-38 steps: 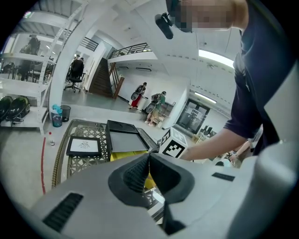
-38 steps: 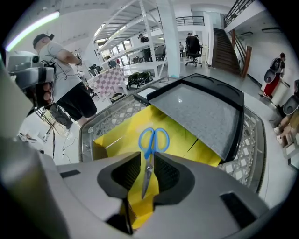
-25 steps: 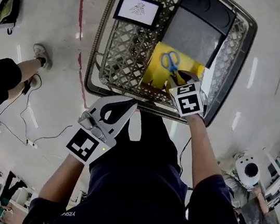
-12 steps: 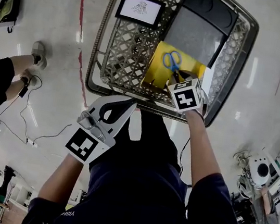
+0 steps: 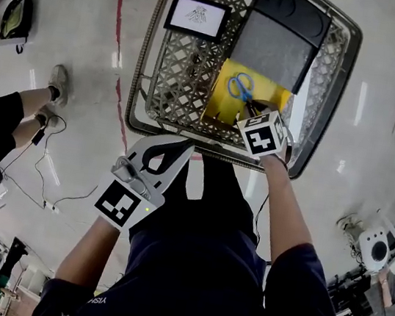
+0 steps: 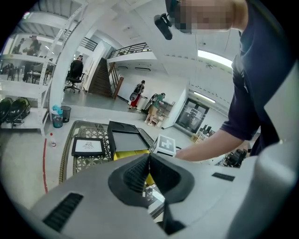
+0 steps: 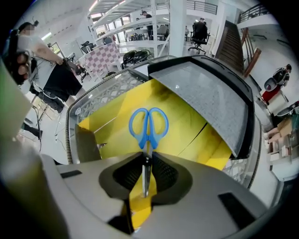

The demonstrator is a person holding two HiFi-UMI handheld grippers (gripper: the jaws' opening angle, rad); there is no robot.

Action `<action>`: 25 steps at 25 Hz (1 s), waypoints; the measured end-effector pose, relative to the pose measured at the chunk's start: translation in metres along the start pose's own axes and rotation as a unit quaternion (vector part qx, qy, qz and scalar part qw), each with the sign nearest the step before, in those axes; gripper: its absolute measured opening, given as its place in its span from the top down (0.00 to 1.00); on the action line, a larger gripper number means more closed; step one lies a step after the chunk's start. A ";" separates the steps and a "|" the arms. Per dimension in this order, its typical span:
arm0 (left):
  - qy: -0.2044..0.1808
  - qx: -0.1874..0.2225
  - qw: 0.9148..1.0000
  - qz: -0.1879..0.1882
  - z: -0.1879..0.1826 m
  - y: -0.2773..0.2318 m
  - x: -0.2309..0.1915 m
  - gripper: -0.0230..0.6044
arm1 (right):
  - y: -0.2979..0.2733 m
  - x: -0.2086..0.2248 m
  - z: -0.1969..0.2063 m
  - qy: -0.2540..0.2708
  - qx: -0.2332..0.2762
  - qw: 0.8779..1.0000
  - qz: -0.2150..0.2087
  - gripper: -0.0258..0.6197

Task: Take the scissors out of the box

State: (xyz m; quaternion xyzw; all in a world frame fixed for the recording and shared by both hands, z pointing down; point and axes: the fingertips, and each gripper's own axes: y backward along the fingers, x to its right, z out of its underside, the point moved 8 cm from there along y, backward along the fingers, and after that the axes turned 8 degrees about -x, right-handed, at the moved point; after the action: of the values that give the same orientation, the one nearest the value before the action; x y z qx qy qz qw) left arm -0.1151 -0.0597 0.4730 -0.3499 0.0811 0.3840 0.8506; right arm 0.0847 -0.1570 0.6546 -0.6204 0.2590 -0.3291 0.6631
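Blue-handled scissors [image 5: 240,87] lie flat in an open yellow box [image 5: 222,111] inside a wire basket [image 5: 145,56]. My right gripper [image 5: 254,111] points steeply down into the box at the blade end. In the right gripper view the scissors [image 7: 148,125] run up from between my jaws [image 7: 146,161]. The jaws are closing around the steel blades, with thin gaps still showing beside them. My left gripper [image 5: 187,144] hangs outside the basket's near rim, shut and empty [image 6: 149,157].
A black lid with grey foam [image 5: 274,47] leans over the box's far side. A framed card [image 5: 197,16] lies in the basket's far left. A bystander's legs [image 5: 35,102] and cables are on the floor at left.
My right gripper's jaws have narrowed around the scissors' blades and it tipped slightly over the box. The left gripper stayed still. The bystander's foot at left shifted.
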 end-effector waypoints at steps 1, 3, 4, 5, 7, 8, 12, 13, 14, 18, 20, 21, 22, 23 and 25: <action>-0.003 0.000 1.000 0.000 -0.001 0.001 0.001 0.92 | 0.003 -0.001 0.001 -0.001 0.005 1.000 0.000 0.84; -0.010 0.000 1.000 -0.001 -0.005 0.002 0.004 0.92 | 0.011 -0.002 0.002 -0.004 0.018 1.000 -0.001 0.84; -0.014 0.001 1.000 -0.001 -0.007 0.003 0.005 0.92 | 0.015 -0.003 0.002 -0.006 0.026 1.000 -0.001 0.84; -0.017 0.002 1.000 -0.002 -0.009 0.003 0.006 0.92 | 0.020 -0.003 0.002 -0.008 0.035 0.999 -0.001 0.84; -0.026 0.004 1.000 -0.002 -0.013 0.004 0.010 0.92 | 0.031 -0.004 0.003 -0.013 0.052 0.999 0.001 0.84; -0.030 0.006 1.000 -0.002 -0.016 0.005 0.012 0.92 | 0.038 -0.004 0.003 -0.015 0.061 0.998 0.001 0.84; -0.053 0.014 0.998 -0.003 -0.031 0.009 0.022 0.92 | 0.071 -0.003 0.003 -0.019 0.099 0.995 0.010 0.84; -0.061 0.016 0.998 -0.003 -0.035 0.010 0.024 0.92 | 0.079 -0.003 0.003 -0.021 0.108 0.994 0.011 0.84; -0.068 0.019 0.997 -0.004 -0.040 0.011 0.027 0.92 | 0.088 -0.003 0.004 -0.023 0.118 0.993 0.011 0.84; -0.091 0.034 0.995 -0.007 -0.061 0.018 0.038 0.92 | 0.128 -0.004 0.000 -0.030 0.170 0.985 0.014 0.84; -0.103 0.038 0.994 -0.010 -0.069 0.020 0.041 0.92 | 0.144 -0.003 -0.002 -0.031 0.197 0.980 0.017 0.84; -0.110 0.040 0.993 -0.010 -0.072 0.020 0.042 0.92 | 0.150 -0.001 -0.003 -0.032 0.209 0.977 0.018 0.84; -0.118 0.042 0.992 -0.011 -0.075 0.019 0.041 0.92 | 0.156 0.000 -0.003 -0.033 0.218 0.975 0.018 0.84; -0.126 0.044 0.991 -0.012 -0.080 0.019 0.041 0.92 | 0.162 0.002 -0.004 -0.034 0.228 0.973 0.020 0.84; -0.141 0.051 0.989 -0.013 -0.090 0.021 0.044 0.92 | 0.178 0.004 -0.004 -0.035 0.248 0.968 0.026 0.84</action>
State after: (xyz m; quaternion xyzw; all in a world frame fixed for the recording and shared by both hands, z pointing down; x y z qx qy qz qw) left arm -0.0876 -0.0828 0.3770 -0.2494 -0.0247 0.4141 0.8751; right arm 0.1046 -0.1605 0.4772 -0.4411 0.1619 -0.3436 0.8131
